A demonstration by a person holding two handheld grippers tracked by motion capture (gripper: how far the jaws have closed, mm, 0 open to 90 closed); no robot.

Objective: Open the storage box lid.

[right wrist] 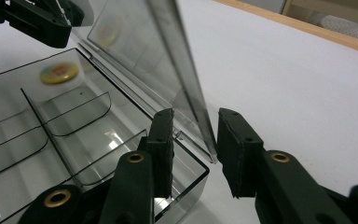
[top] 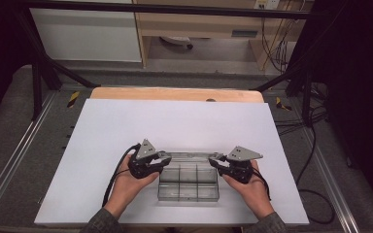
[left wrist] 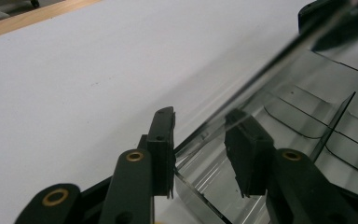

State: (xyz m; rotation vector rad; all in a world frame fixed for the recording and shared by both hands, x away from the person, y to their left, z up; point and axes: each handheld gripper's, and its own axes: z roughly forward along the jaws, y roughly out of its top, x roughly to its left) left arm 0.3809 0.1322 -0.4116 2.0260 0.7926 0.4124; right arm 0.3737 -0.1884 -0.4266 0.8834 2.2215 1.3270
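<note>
High view: a clear plastic compartment box [top: 188, 183] sits near the front middle of a white table [top: 126, 126], with a gripper at each far corner. Left gripper [top: 162, 158] has its jaws apart, set either side of the raised clear lid [left wrist: 270, 65] at the box's left end; whether the pads touch the lid cannot be told. Right gripper [top: 215, 159] likewise has its jaws apart, straddling the lid's edge at the right end, one jaw over the box's inside, the other outside. A small round yellow disc [right wrist: 59, 73] lies in a far compartment. Bare white table spreads wide to the left, right and far side. Both hands [top: 126, 182] reach in from the near edge, angled inward toward the box.
</note>
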